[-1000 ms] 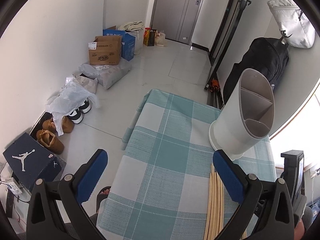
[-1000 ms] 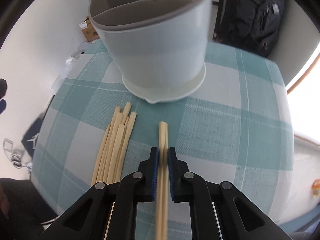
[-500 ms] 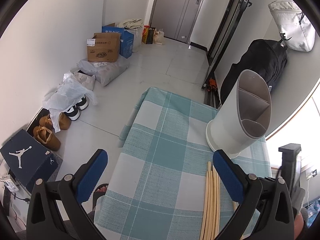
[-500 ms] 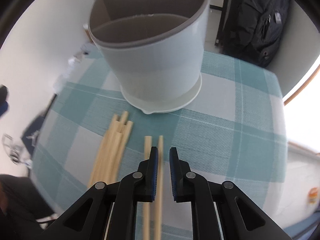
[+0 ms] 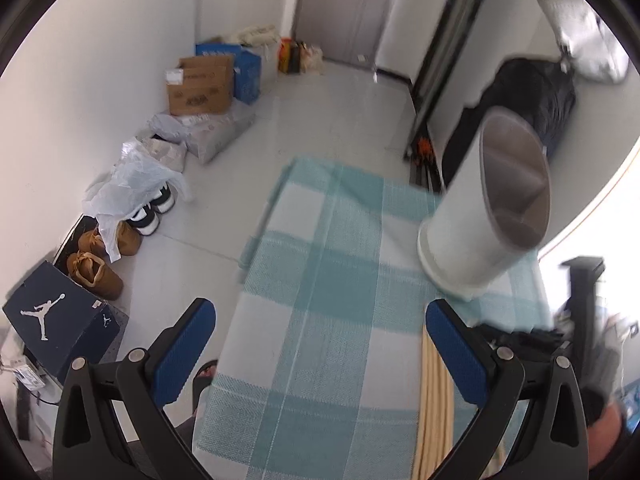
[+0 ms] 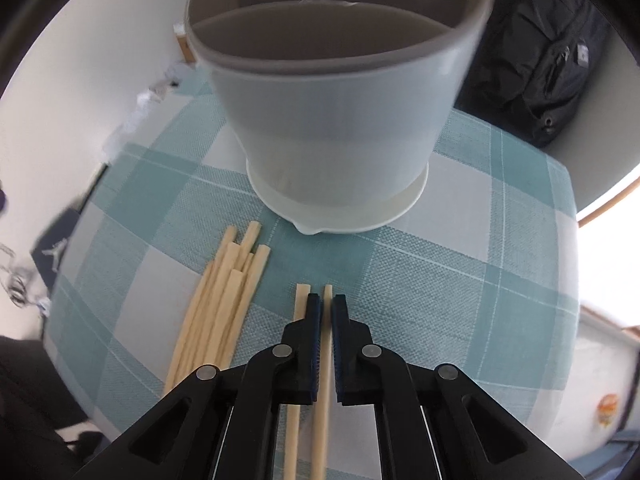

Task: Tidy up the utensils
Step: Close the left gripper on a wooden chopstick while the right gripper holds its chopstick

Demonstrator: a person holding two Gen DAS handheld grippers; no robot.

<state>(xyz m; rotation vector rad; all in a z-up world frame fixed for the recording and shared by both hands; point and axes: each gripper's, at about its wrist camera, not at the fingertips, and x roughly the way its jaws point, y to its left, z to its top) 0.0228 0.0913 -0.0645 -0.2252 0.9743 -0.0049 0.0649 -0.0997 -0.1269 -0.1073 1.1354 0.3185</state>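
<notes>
Since a second ago our right tongs [image 6: 327,310] have let the pair of chopsticks part: then the two sticks sat pinched together, and now only one chopstick [image 6: 325,376] runs between the blue pads while its mate [image 6: 296,364] lies just outside the left pad on the checked cloth of the desk [image 6: 460,280]. The jaws have come down to nearly nothing and look clenched on that single stick (whether the pads truly bite it or merely flank it is hard to say at this angle). A loose bundle of chopsticks [image 6: 218,300] lies to the left, fanned toward the white holder [image 6: 336,120], which stands upright on its saucer-like base just beyond the stick tips, its divided compartments apparently empty. Our left tongs [image 5: 320,344] hang released above the desk, jaws wide with nothing between them, the bundle's ends [image 5: 434,400] showing by the right pad. We judge the step to be picking up a chopstick to load into the holder, early in the task. Next we would need to lift the stick clear, tip it upright, and lower it into a compartment without nudging the holder.
</notes>
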